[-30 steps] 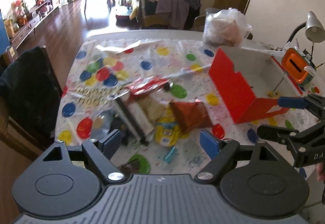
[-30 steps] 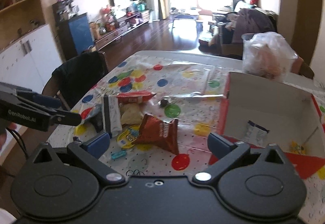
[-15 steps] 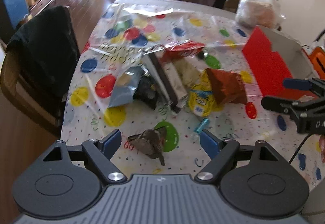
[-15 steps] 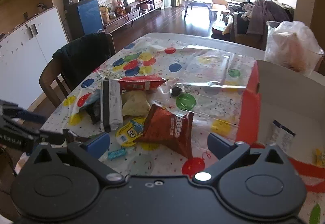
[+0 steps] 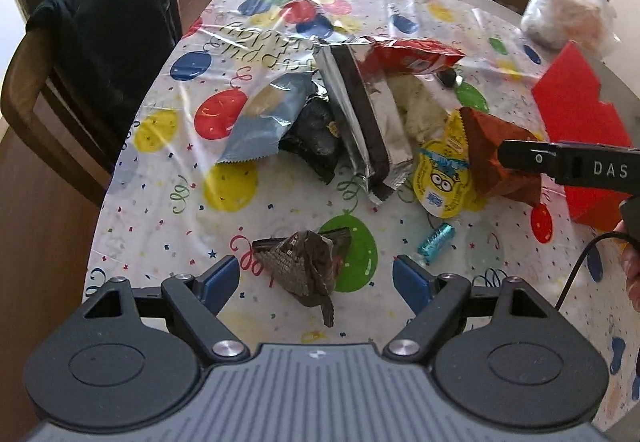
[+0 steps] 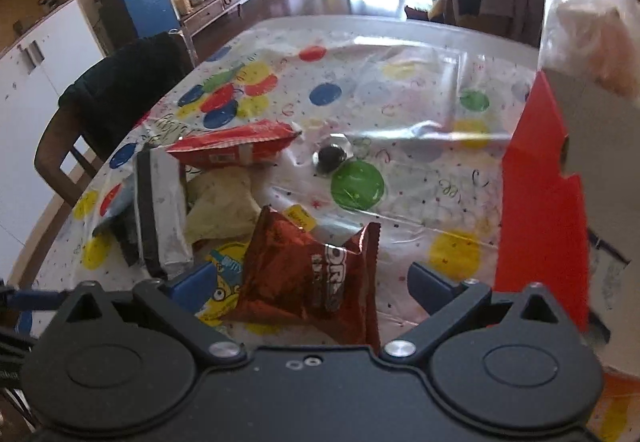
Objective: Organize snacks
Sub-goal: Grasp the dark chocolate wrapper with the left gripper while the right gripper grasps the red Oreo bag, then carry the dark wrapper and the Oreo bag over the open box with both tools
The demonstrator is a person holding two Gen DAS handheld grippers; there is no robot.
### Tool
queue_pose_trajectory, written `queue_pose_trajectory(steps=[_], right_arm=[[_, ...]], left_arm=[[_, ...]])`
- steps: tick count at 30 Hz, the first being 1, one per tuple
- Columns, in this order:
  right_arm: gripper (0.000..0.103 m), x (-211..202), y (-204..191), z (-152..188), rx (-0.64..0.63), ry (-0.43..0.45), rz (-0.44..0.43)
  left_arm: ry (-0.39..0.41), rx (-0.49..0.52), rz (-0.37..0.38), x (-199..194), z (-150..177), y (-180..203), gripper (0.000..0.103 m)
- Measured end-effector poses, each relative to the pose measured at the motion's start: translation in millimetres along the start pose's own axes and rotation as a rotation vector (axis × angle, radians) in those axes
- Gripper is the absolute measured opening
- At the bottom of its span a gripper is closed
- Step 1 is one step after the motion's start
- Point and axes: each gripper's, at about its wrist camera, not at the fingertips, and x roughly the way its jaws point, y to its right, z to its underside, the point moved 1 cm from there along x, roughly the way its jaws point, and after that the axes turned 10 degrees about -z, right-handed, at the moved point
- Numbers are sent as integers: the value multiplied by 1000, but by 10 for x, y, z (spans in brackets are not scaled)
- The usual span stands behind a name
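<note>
Picking snacks off the table [image 5: 132,226] for the red box [image 6: 540,217], judging by layout. Left hand-held gripper [image 5: 316,278] spread wide, empty, straddling the small dark crumpled wrapper [image 5: 306,266] near the table's front edge; not touching it as far as visible. Best lowered straight, pads either side of the wrapper's bulk, closed gently since foil crushes and slips. Right hand-held gripper [image 6: 312,282] also wide, empty, bracketing the red-brown chip bag [image 6: 316,282], which lies partly over the yellow cartoon cup lid [image 5: 440,177]; contact unclear. Better pinched at the puffed middle, not the crimped edge, then lifted clear of neighbours before swinging right to the box. Remaining pile: silver-black pack [image 5: 360,113], red packet [image 5: 408,57], blue candy [image 5: 436,238] just right of the left gripper.
</note>
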Motion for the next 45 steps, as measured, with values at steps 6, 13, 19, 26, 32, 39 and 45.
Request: queue_pose_trajectory(steps=[6, 13, 19, 26, 32, 39, 45], right_arm=[[96, 151, 93, -30, 62, -37, -29], [82, 218, 129, -44, 106, -71, -41], [75, 183, 123, -40, 113, -65, -37], [63, 90, 83, -2, 109, -50, -39], [60, -82, 21, 42, 110, -16, -43], [60, -378, -79, 135, 114, 22, -17], [60, -725, -175, 214, 126, 81, 1]], left_arm=[[-27, -38, -2, 110, -27, 6, 65], [-48, -65, -3, 182, -50, -18, 50], [-54, -73, 3, 189, -67, -27, 43], [-40, -67, 15, 174, -59, -33, 38], [-20, -65, 48, 115, -30, -65, 37], [16, -44, 69, -65, 15, -92, 37], [76, 12, 86, -309, 40, -66, 37]])
